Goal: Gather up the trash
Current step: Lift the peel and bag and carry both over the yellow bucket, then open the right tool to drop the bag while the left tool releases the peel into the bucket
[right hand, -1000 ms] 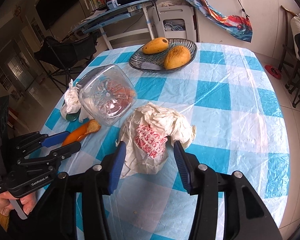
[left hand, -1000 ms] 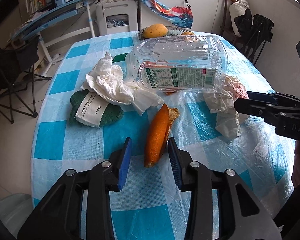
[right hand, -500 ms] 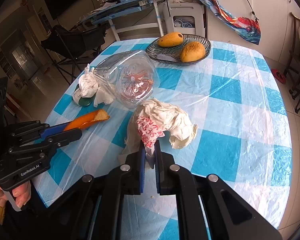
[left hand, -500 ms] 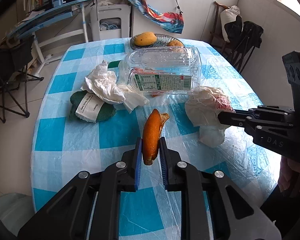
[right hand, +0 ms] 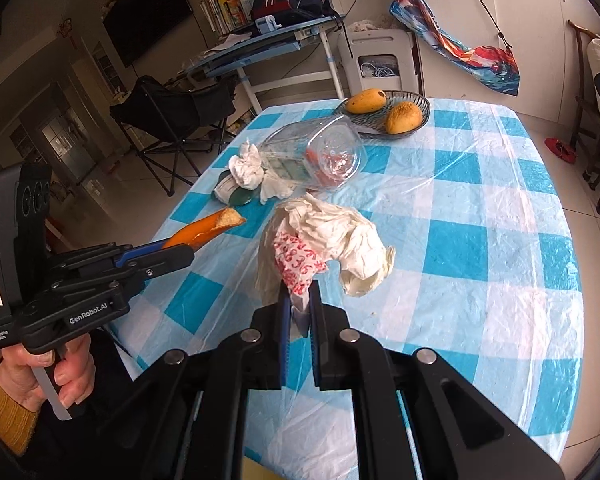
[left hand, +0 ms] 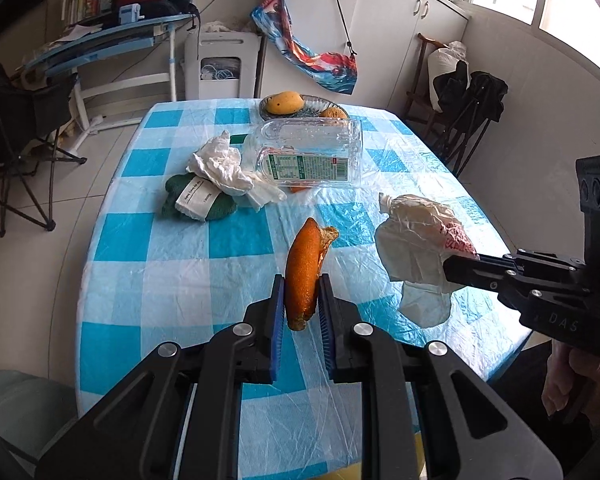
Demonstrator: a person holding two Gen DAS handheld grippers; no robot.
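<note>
i am two pairs of jaws, and both are carrying something off the checked table. my left gripper is clamped tight on the orange peel, pads pressing its lower end so that it points up toward twelve o'clock in my left view, clear of the cloth as far as i can judge. my right gripper is pinched shut on the crumpled paper wrapper, which hangs up and away from my jaws toward twelve o'clock in my right view, its red-printed patch just above the pads. so, by my reckoning, two pieces are picked up but not yet dropped anywhere; i see no bin for certain in either view. left on the table, going from nine o'clock toward three in my left view: a dark green pouch with a white label, a wad of white tissue partly over it, and the clear plastic bottle lying on its side at about twelve. beyond it the dish of mangoes is no trash, i would say. as for writing: the bottle has a green and white label with fine print too small for me to read; the pouch label carries script i cannot make out; the wrapper's red marks look like figures but stay unclear. on my left body, seen from the right, i read "genrobot.ai".
</note>
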